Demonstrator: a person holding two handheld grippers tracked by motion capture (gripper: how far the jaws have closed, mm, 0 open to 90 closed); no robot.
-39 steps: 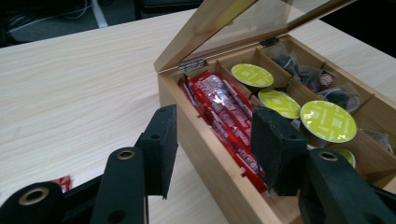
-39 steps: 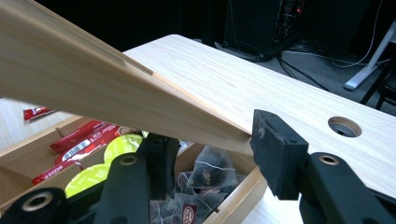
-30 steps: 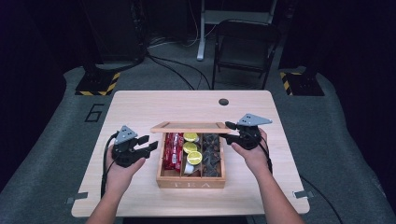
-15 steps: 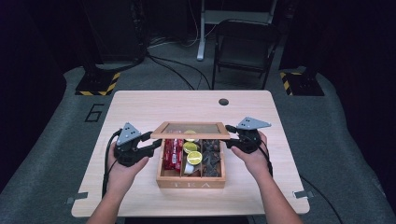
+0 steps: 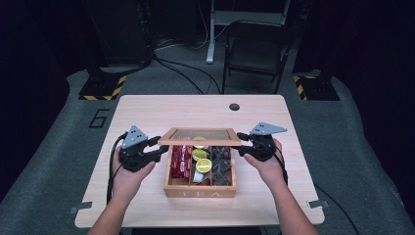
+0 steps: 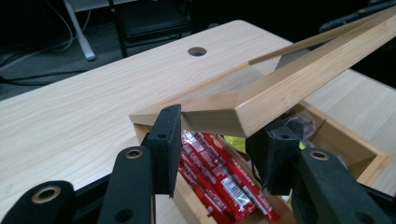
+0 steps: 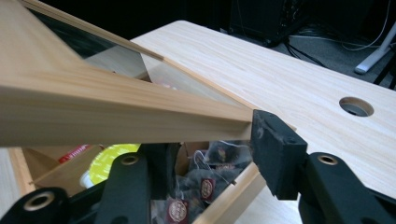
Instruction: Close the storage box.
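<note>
A wooden tea box point(image 5: 199, 190) stands near the table's front middle. It holds red packets point(image 5: 181, 161), yellow rounds point(image 5: 201, 164) and dark tea bags point(image 5: 222, 166). Its glass-paned lid point(image 5: 200, 142) hangs half lowered over the box, tilted. My left gripper point(image 5: 159, 148) grips the lid's left front corner point(image 6: 243, 112); its jaws have just been closing with that corner between them. On the opposite side, my right gripper point(image 5: 242, 142) is shut on the lid's right end point(image 7: 140, 116), one pad point(image 7: 275, 140) pressed against the rail.
A round cable hole point(image 5: 234, 106) sits in the wooden table point(image 5: 147, 112) behind the box. A folding chair point(image 5: 257, 49) and black stands with cables are on the floor past the far edge. Bare tabletop lies left and right of the box.
The lid has swung down from nearly upright toward the box, with both grippers following it a little toward the person.
</note>
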